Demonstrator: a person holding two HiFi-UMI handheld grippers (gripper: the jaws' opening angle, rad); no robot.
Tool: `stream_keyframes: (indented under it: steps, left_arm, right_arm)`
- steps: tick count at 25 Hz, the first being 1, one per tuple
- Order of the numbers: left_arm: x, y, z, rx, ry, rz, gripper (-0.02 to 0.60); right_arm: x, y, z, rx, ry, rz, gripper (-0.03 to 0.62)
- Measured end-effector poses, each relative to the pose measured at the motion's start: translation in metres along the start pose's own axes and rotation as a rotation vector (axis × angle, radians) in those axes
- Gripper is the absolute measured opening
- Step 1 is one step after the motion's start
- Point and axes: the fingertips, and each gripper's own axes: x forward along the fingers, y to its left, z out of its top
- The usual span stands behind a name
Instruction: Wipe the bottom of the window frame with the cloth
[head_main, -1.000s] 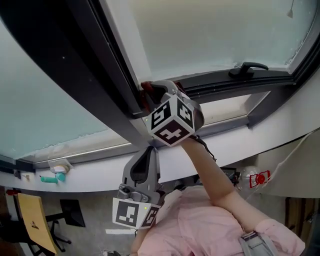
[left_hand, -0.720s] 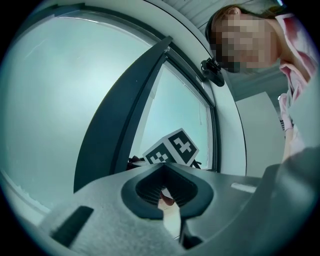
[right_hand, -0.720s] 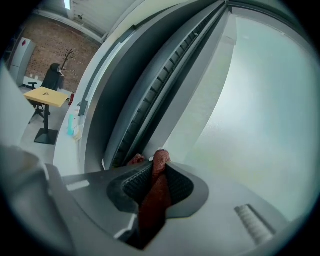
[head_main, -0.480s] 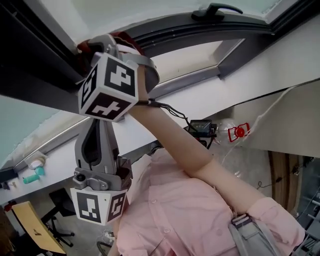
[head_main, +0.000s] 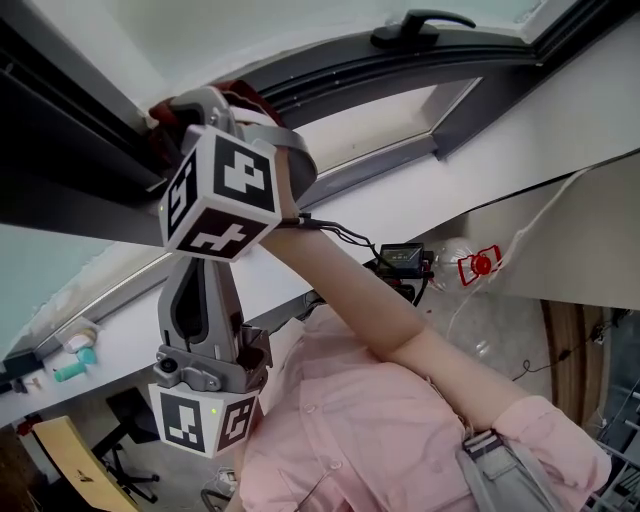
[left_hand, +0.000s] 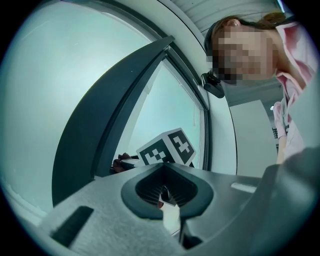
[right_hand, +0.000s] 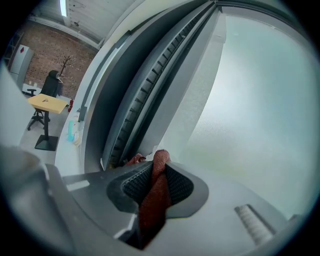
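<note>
A dark red cloth (right_hand: 161, 160) is pinched between the jaws of my right gripper (right_hand: 155, 186), which is shut on it. The cloth's tip presses into the ribbed dark channel of the window frame (right_hand: 131, 107), beside the frosted pane. In the head view the right gripper (head_main: 196, 108), with its marker cube, holds the cloth (head_main: 242, 96) against the dark frame (head_main: 330, 72) at the upper left. My left gripper (head_main: 199, 278) hangs just below it, jaws pointing up. Its jaws (left_hand: 168, 194) are shut with nothing held, and they look up at the right gripper's cube (left_hand: 167, 148).
A black window handle (head_main: 420, 20) sits on the frame at the top right. The white sill (head_main: 480, 150) runs below the frame. Under it are a small black device with cables (head_main: 400, 258), a red-tagged item (head_main: 478, 265) and a teal bottle (head_main: 70, 371). A yellow table (right_hand: 47, 103) stands further back.
The head view has swung, so both grippers now sit further left and the window handle higher. The right gripper stays at the frame with the cloth. The left gripper sits slightly lower than half a second ago.
</note>
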Motion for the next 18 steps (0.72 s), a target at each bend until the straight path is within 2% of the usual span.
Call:
stream_keyframes:
  steps: [8, 18]
  left_arm:
    - [0.013, -0.017, -0.007, -0.023, 0.013, -0.053, -0.005]
    - [0.019, -0.019, -0.006, -0.039, -0.004, -0.046, -0.005]
  right_arm:
    - [-0.012, -0.016, -0.018, 0.022, 0.025, -0.016, 0.072]
    - [-0.013, -0.022, -0.020, 0.011, 0.030, -0.018, 0.072]
